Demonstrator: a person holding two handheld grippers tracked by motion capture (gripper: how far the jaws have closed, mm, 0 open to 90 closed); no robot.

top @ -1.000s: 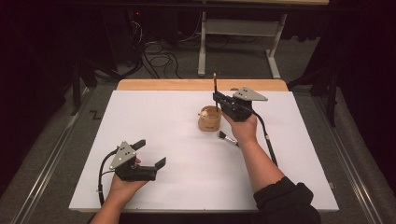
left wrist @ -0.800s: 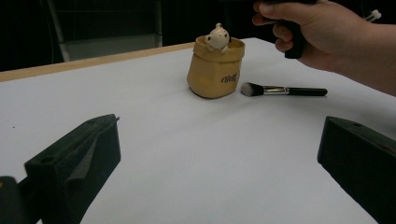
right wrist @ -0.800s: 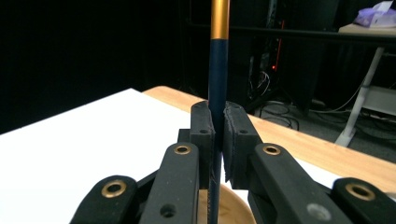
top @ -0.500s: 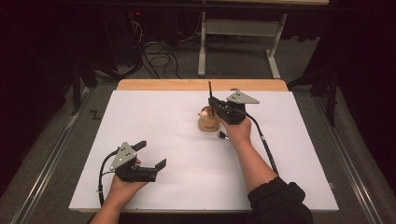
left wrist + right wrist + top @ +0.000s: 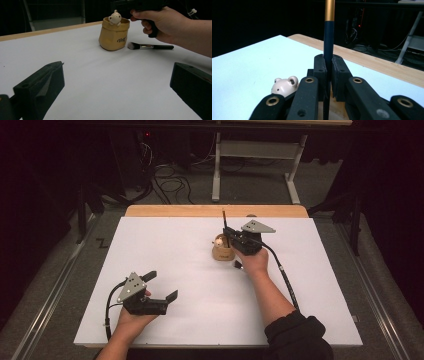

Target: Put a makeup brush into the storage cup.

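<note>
White tabletop [image 5: 165, 245]. Right gripper [image 5: 329, 65] clamped on upright brush [image 5: 328, 37] over bear pot [image 5: 114, 33]; could snag rim, tip pot. Left gripper [image 5: 161, 285] gaping, empty, well nearer than pot.

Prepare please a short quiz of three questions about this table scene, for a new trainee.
1. True or false: the right gripper is shut on a thin dark stick held upright.
2. What lies on the white table beside the tan pouch? A) a spoon B) a makeup brush C) a cup
3. Fill in: the left gripper stands ____, holding nothing.

Key: 1 true; 2 B; 3 open.
</note>
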